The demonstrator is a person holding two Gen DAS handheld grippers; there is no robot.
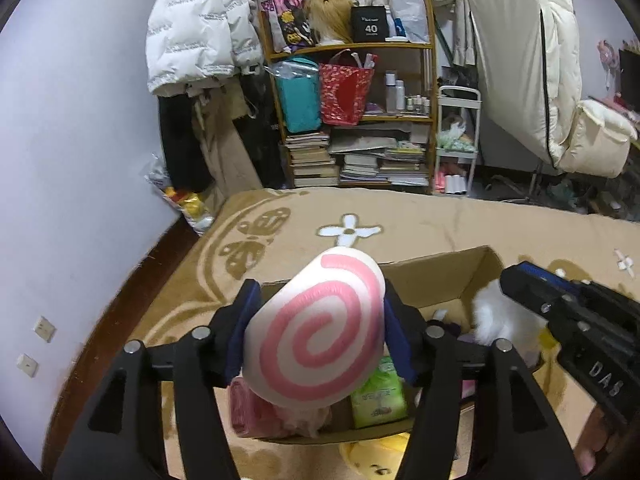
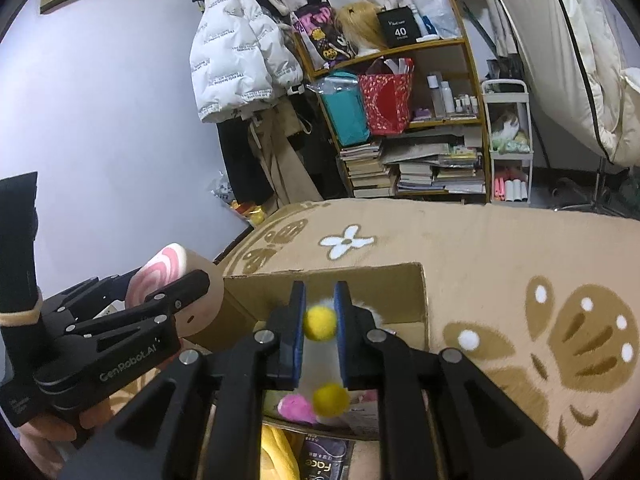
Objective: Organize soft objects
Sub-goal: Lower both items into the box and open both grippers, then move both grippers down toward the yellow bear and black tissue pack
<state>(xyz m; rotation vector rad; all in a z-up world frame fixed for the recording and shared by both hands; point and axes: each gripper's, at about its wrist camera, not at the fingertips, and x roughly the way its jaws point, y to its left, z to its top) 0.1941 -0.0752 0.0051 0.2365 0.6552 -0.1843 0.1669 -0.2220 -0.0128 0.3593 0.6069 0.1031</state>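
Observation:
My left gripper (image 1: 322, 292) is shut on a round white plush cushion with a pink spiral (image 1: 320, 328), its blue pads against both sides. It hangs over the near left part of an open cardboard box (image 1: 440, 276) on the bed. The right wrist view shows the same cushion (image 2: 168, 268) in the left gripper (image 2: 168, 280), left of the box (image 2: 380, 280). My right gripper (image 2: 320, 292) is shut on a white fluffy toy with yellow pompoms (image 2: 320, 322), just above the box's inside. From the left, that toy (image 1: 496, 316) shows under the right gripper (image 1: 520, 276).
In the box lie a green wipes pack (image 1: 380, 396), a pink bundle (image 1: 252, 412) and a pink plush (image 2: 296, 408). A yellow plush (image 2: 276, 452) and a dark pack (image 2: 324, 460) lie before it. The tan blanket (image 2: 500, 248) spreads right. A crowded shelf (image 1: 352, 120) stands behind.

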